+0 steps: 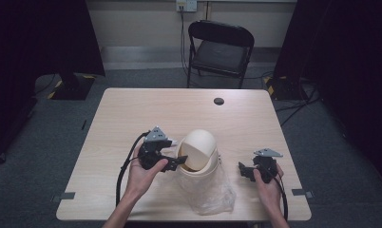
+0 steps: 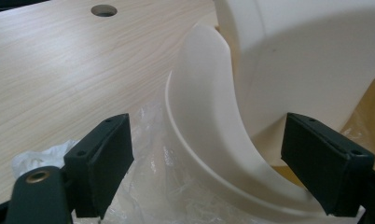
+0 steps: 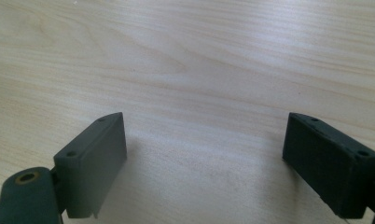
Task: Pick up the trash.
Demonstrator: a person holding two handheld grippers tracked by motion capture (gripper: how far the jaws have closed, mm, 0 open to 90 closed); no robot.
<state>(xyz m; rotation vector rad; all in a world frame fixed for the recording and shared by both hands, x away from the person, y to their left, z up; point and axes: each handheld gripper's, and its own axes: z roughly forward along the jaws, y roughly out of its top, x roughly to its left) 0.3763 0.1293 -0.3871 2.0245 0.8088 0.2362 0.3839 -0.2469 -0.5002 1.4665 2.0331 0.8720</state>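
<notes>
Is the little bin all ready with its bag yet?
Partly. The clear bag is under the bin's lid but spills loose over the table. The left hand-held gripper, jaws open, is at the lid's rim; the right hand-held gripper waits open. Tidying the bag seems left.

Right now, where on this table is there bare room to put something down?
The far half of the table is bare up to the small round hole. Both near corners are free too. It is crowded in the near middle: the cream bin, its plastic bag, and both grippers.
</notes>
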